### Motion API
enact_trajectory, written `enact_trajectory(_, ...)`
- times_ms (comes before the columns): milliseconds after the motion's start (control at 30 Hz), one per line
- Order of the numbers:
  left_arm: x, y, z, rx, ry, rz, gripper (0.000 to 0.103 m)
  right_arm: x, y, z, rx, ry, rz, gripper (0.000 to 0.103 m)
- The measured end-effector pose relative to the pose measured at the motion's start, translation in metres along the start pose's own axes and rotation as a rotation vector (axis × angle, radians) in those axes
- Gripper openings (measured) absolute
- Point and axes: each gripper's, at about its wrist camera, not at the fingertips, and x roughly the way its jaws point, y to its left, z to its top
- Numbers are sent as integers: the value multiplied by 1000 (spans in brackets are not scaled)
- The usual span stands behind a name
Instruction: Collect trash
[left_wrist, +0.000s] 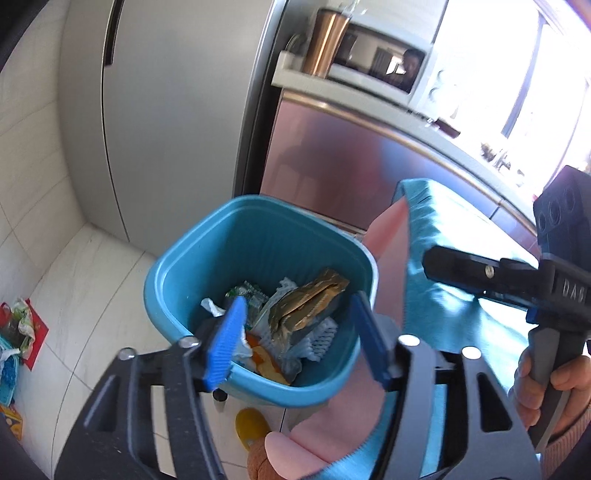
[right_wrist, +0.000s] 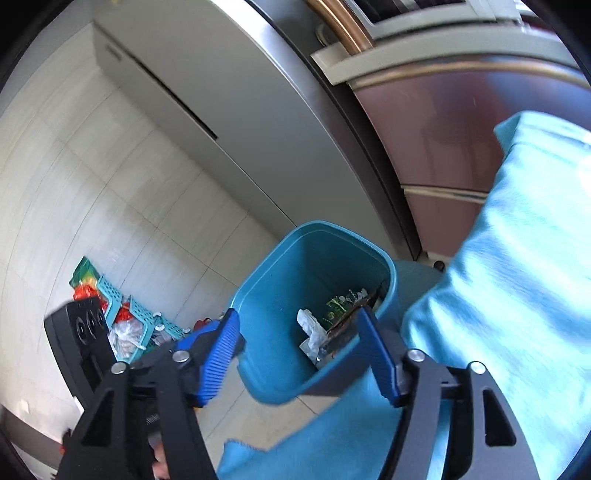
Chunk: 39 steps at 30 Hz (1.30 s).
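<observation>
- Blue ribbed pads (left_wrist: 225, 339) of the left tool (left_wrist: 295, 341) fill the bottom of its own view; its jaws stand wide with nothing pressed between them.
- Right tool (right_wrist: 301, 356) in its own view likewise has its two blue pads (right_wrist: 218, 360) spread wide and grips nothing.
- Seen from the left wrist, the right tool's dark body juts in at the right edge, held by a hand (left_wrist: 550, 391) in a pink sleeve cuff.
- One teal bin (left_wrist: 207, 258) sits just past both tools' tips, on the floor beside the desk; in both views its open mouth lies between and beyond the pads, with the near rim about level with the fingertips.
- Trash (left_wrist: 295, 317) lies at the bin's bottom: a gold-brown wrapper (left_wrist: 314, 299), a green printed packet (right_wrist: 341, 304), crumpled white tissue (right_wrist: 310, 326), white foam netting and an orange scrap. None of it touches either tool.
- Desk on the right wears a light blue cloth (right_wrist: 517, 258) that hangs down next to the bin; a pink layer (left_wrist: 388, 236) shows under it.
- One yellow object (left_wrist: 251, 428) lies on the floor under the bin's near edge; what it is I cannot tell.
- Pale tiled floor (right_wrist: 110, 184) stretches left, where a teal slotted basket (right_wrist: 122, 306) holds bags and red-and-green packaging.
- Farther back stands a tall grey fridge (left_wrist: 166, 110), then a pink-fronted cabinet (left_wrist: 332, 147) carrying a microwave (left_wrist: 376, 59) and a copper tumbler (left_wrist: 325, 44), with a bright window at the far right.
</observation>
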Motion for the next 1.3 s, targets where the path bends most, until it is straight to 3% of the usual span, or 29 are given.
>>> enact_trajectory(67,-13,-6,-2,17,-32,-1,83,-15,2,-8,-30,-20,-15,76)
enact_trajectory(167,-32,-16,-7,39,-85,-8,97,-41,5,-23,-73,-68,-57,85)
enact_trajectory(300,-54,-34,-16,76,-134,3,98,-77,7,-45,-130,-159,-167,97)
enact_trajectory(500,-80,-69,-31,134,-209,19,98,-134,10,-77,-157,-335,-354,97)
enact_trajectory(767,-106,-108,-44,184,-319,14,98,-190,19,-118,-206,-541,-528,97)
enact_trajectory(1000,-124,-135,-53,221,-392,2,98,-224,29,-141,-250,-670,-623,97)
enact_trajectory(1300,-138,-157,-61,260,-462,-9,98,-246,31,-160,-255,-731,-658,97)
